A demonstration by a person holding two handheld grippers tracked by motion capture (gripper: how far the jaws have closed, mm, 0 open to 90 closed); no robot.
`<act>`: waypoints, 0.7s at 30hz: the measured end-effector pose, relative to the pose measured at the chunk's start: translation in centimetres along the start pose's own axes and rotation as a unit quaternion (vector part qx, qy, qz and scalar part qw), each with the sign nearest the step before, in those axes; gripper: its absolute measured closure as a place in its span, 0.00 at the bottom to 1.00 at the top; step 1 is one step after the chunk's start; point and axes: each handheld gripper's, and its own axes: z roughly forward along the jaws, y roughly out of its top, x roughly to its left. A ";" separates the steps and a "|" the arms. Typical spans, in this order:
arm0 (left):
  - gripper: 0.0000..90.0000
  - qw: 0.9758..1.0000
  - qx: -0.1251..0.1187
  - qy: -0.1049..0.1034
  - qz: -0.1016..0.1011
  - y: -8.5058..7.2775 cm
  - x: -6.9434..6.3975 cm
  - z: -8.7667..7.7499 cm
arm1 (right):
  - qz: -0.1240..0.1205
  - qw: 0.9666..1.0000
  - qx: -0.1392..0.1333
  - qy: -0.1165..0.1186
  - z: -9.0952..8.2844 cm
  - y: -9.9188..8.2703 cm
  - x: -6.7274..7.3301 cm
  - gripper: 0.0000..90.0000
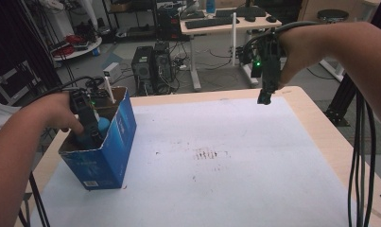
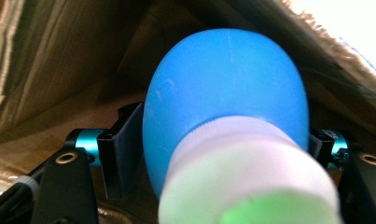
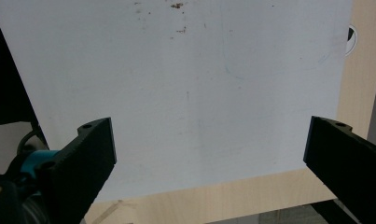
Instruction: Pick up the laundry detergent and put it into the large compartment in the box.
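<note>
The left gripper [image 1: 91, 127] is gripping a blue bottle [image 2: 227, 107] deep inside the box [image 1: 110, 156], cap toward the hand, while the right gripper [image 3: 209, 158] is hanging wide open above the table [image 1: 311, 118].

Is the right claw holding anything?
No, the right claw is wide open above the white sheet, with nothing between its jaws.

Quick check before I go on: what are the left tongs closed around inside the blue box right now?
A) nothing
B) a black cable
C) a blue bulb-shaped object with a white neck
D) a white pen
C: in the left gripper view the jaws of the left tongs press both sides of the blue bulb, inside the blue box.
</note>
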 end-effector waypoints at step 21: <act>0.24 0.999 -0.014 0.027 -0.010 -1.2 -0.3 -4.1 | -0.001 1.000 -0.006 0.001 -0.2 0.0 0.0 0.01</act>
